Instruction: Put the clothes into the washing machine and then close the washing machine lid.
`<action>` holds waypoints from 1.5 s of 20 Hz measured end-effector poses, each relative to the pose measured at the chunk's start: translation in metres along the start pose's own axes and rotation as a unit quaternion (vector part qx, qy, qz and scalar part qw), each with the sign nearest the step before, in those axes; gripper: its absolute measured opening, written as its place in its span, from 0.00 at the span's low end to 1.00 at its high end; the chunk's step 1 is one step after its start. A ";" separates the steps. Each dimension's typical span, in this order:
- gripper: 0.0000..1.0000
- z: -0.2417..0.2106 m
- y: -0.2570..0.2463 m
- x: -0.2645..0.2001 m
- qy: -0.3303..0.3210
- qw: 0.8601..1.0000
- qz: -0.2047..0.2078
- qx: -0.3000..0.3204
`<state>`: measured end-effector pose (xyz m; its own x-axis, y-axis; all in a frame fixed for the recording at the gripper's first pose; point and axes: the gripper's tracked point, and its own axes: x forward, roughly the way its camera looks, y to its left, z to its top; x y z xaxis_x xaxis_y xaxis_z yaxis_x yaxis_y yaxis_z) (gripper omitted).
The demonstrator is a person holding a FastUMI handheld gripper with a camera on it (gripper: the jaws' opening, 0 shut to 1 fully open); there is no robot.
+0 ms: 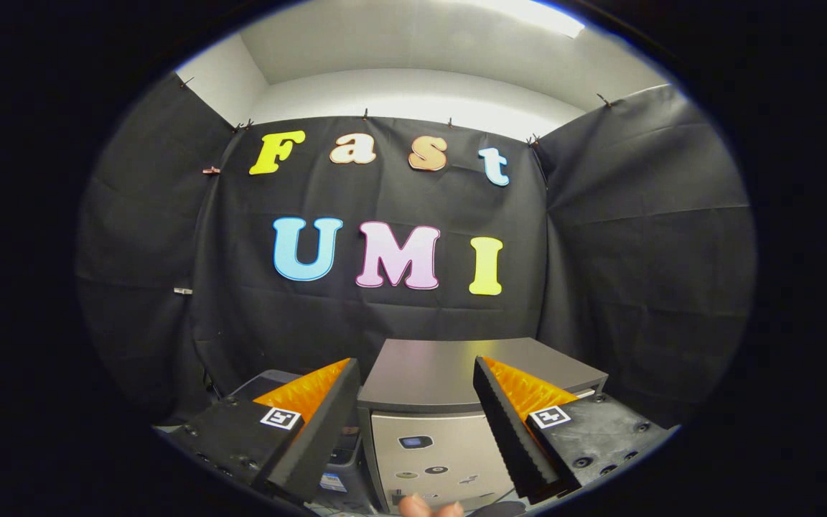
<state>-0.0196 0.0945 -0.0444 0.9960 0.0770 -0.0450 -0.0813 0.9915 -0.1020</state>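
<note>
While the tongs (413,424) hang spread wide with nothing between their fingers, the washer (435,431) stands just ahead of them and a little lower, seen straight through the gap. Its front panel faces the tongs. Its lid (442,373) lies flat and shut on top, running level away toward the booth's back wall.

Clothes cannot be made out anywhere around the tongs or on the lid; whether any lie inside the drum cannot be told, the lid being down. A dark bin-like thing (270,379) sits just left of the washer, partly behind the left finger; its contents are hidden. At the foot of the washer, between the fingers, fingertips (429,508) of a person show.

Judgement: a shut lid with empty tongs fits either clothes yet to be loaded or clothes already in and the lid closed over them. The governing relation either way is that the washer lies dead ahead, on the tongs' centre line, its lid above the level of the fingertips.
</note>
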 end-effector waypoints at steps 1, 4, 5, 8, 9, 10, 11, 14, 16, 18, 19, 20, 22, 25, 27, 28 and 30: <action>0.99 0.000 0.001 0.000 0.000 1.000 0.000 0.000; 0.99 -0.002 0.001 0.000 0.002 1.000 0.001 0.001; 0.99 -0.002 0.002 0.000 0.003 1.000 0.002 0.001; 1.00 -0.001 0.002 0.000 0.001 1.000 0.004 0.000; 1.00 0.000 0.001 0.000 0.000 1.000 0.002 -0.001; 0.99 0.000 -0.001 -0.001 -0.001 1.000 0.000 -0.002; 0.99 0.000 -0.001 -0.001 -0.001 1.000 -0.001 -0.003; 0.99 -0.005 0.000 0.000 0.006 1.000 -0.003 -0.007; 0.99 -0.006 -0.001 0.000 0.008 1.000 -0.004 -0.006; 0.99 -0.005 0.000 0.000 0.007 1.000 -0.004 -0.005; 0.99 -0.005 -0.001 0.000 0.007 1.000 -0.005 -0.006; 0.99 -0.004 -0.002 0.000 0.006 1.000 -0.006 -0.008; 0.99 -0.003 -0.003 0.000 0.005 1.000 -0.007 -0.006; 0.99 -0.005 -0.002 0.000 0.006 1.000 -0.008 -0.006; 0.99 -0.004 -0.003 0.000 0.006 1.000 -0.009 -0.007; 0.99 -0.004 -0.003 -0.001 0.005 1.000 -0.009 -0.006; 0.99 -0.004 -0.002 -0.001 0.005 1.000 -0.009 -0.006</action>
<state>-0.0202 0.0925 -0.0482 0.9968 0.0583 -0.0538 -0.0642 0.9913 -0.1149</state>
